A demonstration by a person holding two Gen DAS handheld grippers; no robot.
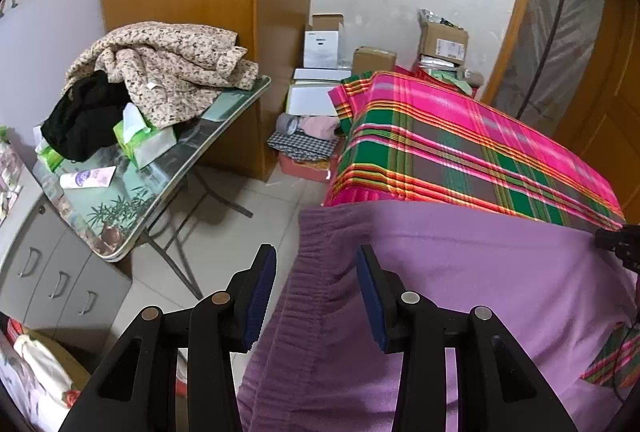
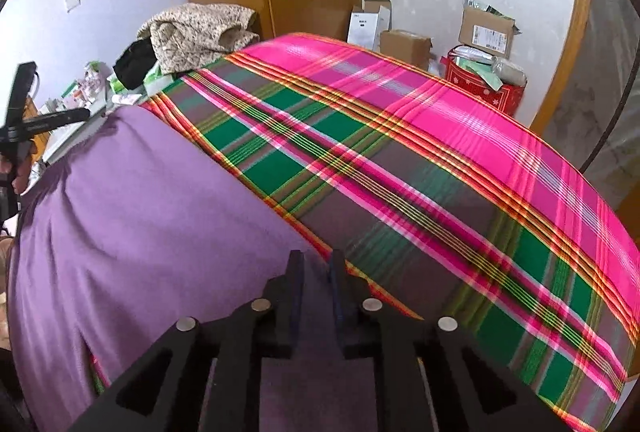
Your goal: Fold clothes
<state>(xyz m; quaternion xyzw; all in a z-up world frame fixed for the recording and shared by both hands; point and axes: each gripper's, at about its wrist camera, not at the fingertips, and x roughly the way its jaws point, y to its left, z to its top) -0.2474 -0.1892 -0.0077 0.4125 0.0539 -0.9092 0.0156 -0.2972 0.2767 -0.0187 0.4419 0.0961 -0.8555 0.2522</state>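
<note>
1 purple garment | 2 claws | 1 plaid sheet

Plain purple garment; pink-and-green plaid bedsheet; black grippers

The left tongs stand wide apart, their blue pads either side of the ribbed hem of a purple garment, neither pad pressing it. The garment lies spread over a bed covered with a pink, green and grey plaid sheet. At the right edge the tip of the right tongs touches the garment. To the left a folding desk carries a floral quilted jacket, a black cloth and green tissue packs.
</note>
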